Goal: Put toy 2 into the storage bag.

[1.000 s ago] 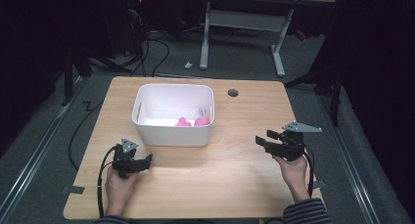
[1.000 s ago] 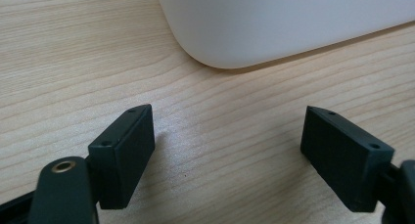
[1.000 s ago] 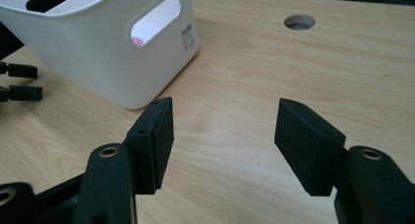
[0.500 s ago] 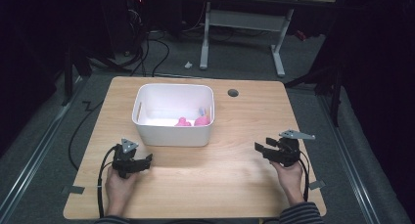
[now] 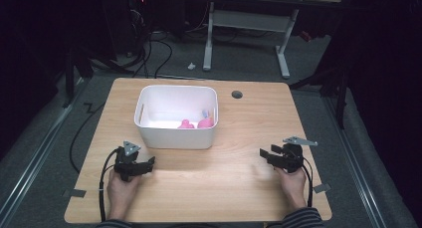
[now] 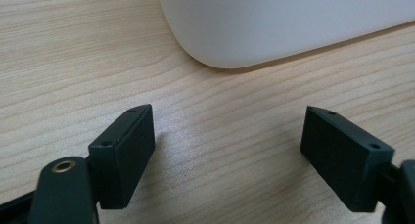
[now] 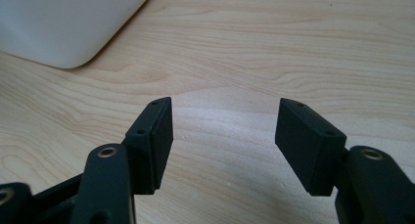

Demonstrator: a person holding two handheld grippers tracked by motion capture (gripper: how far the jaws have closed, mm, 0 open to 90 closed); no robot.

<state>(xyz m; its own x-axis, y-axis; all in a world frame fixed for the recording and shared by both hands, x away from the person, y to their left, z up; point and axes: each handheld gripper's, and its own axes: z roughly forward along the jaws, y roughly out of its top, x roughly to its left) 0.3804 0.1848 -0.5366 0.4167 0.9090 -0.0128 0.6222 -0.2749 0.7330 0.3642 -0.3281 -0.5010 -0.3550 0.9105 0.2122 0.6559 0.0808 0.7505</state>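
While my left gripper (image 5: 148,163) rests where it was at the near left of the table (image 5: 224,193), the right gripper (image 5: 264,154) now sits lower than a second ago, just above the wood at the near right. Both tongs stand open and empty, the left wider. The white bin (image 5: 174,137) sits far of centre, with pink toys (image 5: 195,123) inside by its near wall. I judge both hands parked and the work about finished.
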